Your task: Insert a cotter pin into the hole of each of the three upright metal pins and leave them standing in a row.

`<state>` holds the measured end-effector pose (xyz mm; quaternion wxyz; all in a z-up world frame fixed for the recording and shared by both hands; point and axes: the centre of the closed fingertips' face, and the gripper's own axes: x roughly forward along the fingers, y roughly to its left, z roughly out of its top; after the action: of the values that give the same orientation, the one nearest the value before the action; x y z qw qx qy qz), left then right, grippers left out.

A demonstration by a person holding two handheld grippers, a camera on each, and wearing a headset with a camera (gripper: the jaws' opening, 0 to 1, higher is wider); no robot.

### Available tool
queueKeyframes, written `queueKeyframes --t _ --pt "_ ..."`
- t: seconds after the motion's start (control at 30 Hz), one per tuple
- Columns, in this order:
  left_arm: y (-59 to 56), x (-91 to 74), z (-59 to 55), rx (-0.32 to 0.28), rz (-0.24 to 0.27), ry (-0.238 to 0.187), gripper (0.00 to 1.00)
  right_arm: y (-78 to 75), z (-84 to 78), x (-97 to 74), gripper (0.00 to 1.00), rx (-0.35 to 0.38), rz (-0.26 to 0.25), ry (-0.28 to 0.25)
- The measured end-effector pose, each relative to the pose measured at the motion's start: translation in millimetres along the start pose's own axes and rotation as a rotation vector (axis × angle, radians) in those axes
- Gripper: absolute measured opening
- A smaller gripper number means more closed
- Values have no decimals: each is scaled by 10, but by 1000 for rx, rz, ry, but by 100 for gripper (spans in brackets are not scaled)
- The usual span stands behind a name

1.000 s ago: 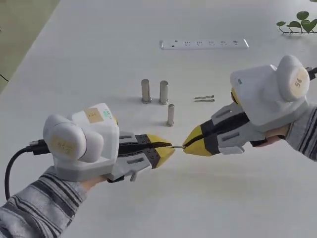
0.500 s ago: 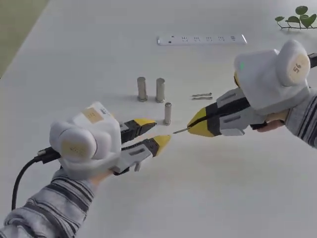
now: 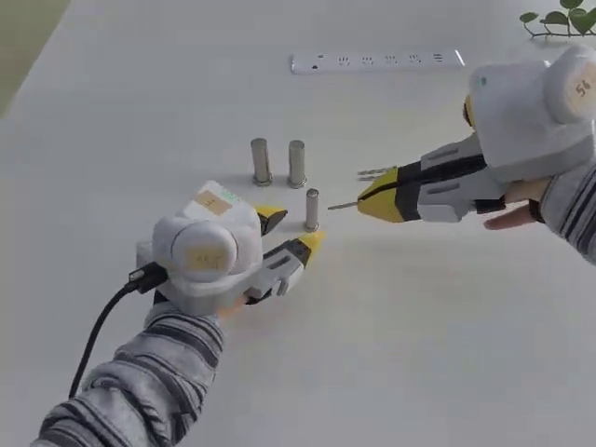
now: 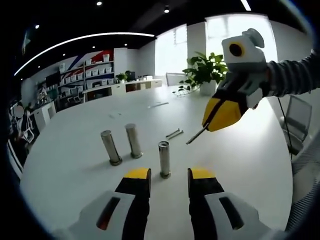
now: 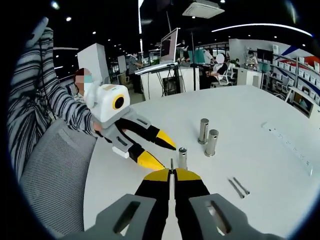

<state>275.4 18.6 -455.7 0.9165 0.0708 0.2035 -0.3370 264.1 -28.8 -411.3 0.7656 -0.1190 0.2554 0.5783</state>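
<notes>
- White tabletop spreads bare on every side of the work. Its left edge runs well clear of the pins, and the power strip and plant lie far back.
- Two metal pins, the left rear pin and the right rear pin, stand upright side by side. The near pin stands alone closer to the person, out of line with them.
- The left gripper has its jaws spread wide and holds nothing. Its tips sit just beside the near pin, which stands just beyond the gap in the left gripper view.
- The right gripper has its jaws pressed together on a cotter pin, held roughly level. The pin's free end points at the near pin's top, a small gap short of it.
- Two spare cotter pins lie flat behind the right gripper's nose, partly hidden.
</notes>
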Motion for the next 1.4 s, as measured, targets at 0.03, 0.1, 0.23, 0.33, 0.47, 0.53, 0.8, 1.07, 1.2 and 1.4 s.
queueKeyframes --t 0.03,0.1,0.23,0.33,0.47,0.53,0.8,1.07,1.2,1.4 --pt "-4 24 -6 0 1 0 27 -25 -13 4 0 9 -3 -9" --pt "2 67 -22 -2 12 6 27 -53 -17 7 0 38 -6 -33" --pt "38 166 -43 -33 47 11 24 -106 -32 18 0 77 -12 -67" --pt "71 219 -45 -73 63 7 21 -134 -49 38 0 87 -13 -75" --pt "78 278 -32 -106 56 0 18 -152 -38 57 0 102 -11 -94" --pt "77 290 -24 -113 53 -3 17 -163 -32 65 0 108 -8 -102" --pt "51 329 16 -125 46 -17 13 -138 2 123 0 113 7 -112" --pt "48 348 11 -131 48 -10 8 -123 12 162 0 112 17 -112" --pt "59 354 1 -134 45 -7 7 -123 14 173 0 119 19 -116" --pt "54 364 -2 -108 46 -5 6 -132 14 190 0 119 26 -118"
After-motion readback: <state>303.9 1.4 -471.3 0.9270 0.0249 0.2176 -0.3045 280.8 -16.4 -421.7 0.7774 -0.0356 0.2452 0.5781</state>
